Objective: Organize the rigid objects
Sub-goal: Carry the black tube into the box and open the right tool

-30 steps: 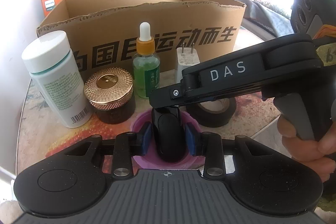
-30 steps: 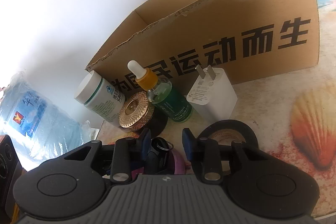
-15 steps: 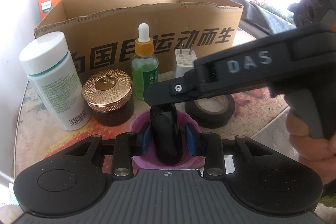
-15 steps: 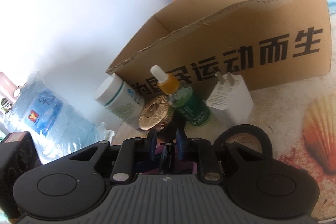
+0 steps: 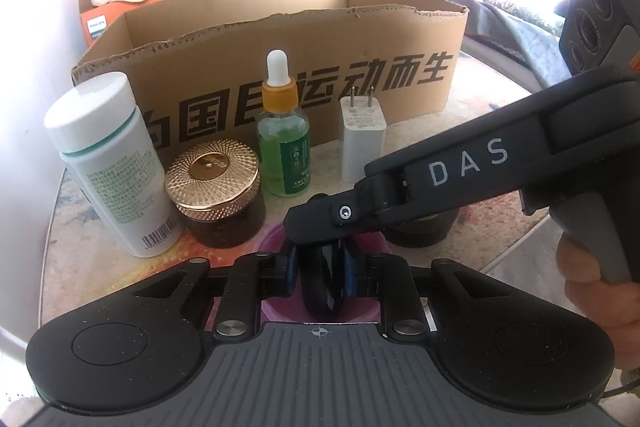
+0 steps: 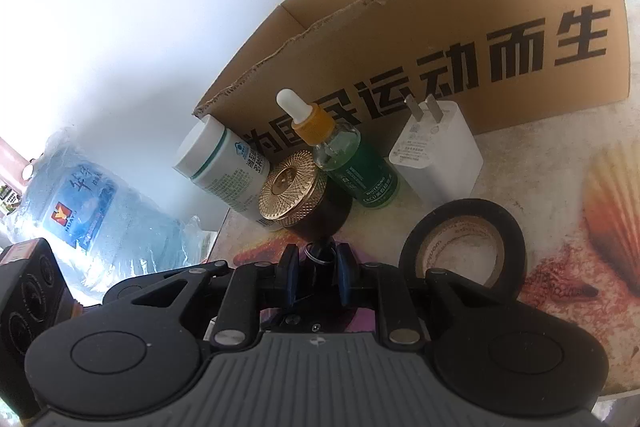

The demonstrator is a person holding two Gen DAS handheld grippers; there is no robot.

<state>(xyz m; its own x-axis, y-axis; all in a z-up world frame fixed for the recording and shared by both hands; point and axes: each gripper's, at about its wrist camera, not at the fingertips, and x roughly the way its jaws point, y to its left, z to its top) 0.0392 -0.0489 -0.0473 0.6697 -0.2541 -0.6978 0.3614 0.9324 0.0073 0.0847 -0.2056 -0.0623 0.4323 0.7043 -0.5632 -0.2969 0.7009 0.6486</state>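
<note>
The left gripper is closing its jaws on a black key fob that stands on edge inside a shallow purple dish at the near edge of the tabletop; the blue pads press the fob's sides. The right gripper comes in from the right over the same dish, its jaws nearly closed on the upper end of the fob, where a metal key ring shows between the pads. Behind the dish, in a row in front of an open cardboard box, stand a white pill bottle with its cap on, a dark jar with a gold lid, a capped dropper bottle holding green liquid, and a white plug adapter. A roll of black tape lies flat just right of the dish. The visible far inside wall of the cardboard box is bare; its floor is hidden. Past the table's far left corner, a smaller carton holds a crumpled white cloth.
</note>
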